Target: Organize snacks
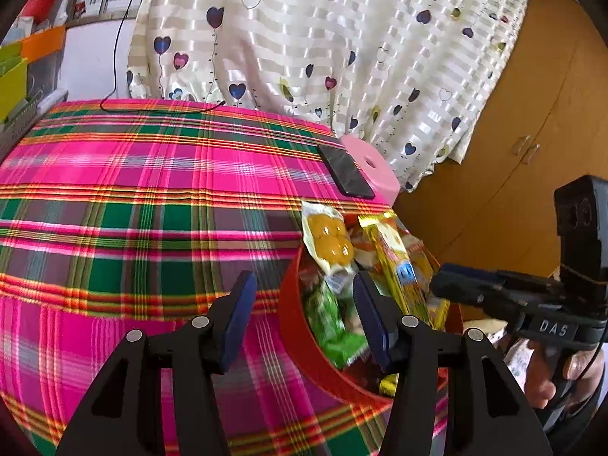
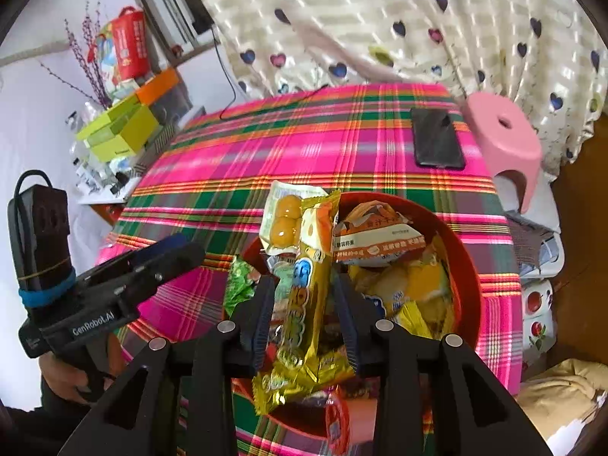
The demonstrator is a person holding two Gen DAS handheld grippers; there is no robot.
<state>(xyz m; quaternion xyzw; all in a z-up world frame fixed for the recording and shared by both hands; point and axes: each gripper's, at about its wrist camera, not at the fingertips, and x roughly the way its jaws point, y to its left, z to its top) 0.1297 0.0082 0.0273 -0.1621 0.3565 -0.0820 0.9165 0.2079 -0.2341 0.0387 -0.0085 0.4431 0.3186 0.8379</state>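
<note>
A red round bowl [image 2: 469, 262] full of snack packets sits on the plaid tablecloth; it also shows in the left wrist view [image 1: 300, 342]. My right gripper [image 2: 306, 296] is shut on a long gold snack bar [image 2: 304, 304] and holds it over the bowl. The bar shows in the left wrist view [image 1: 395, 266] too. A clear packet of yellow balls [image 2: 283, 216] leans on the bowl's far rim. A green packet [image 1: 334, 323] lies inside the bowl. My left gripper [image 1: 302, 300] is open and empty, straddling the bowl's left rim.
A black phone [image 2: 437, 138] lies on the tablecloth [image 1: 133, 197] at the far right. A pink stool [image 2: 509, 140] stands beyond the table edge. Green and orange boxes [image 2: 121, 129] crowd the left side. A heart-print curtain [image 1: 323, 38] hangs behind.
</note>
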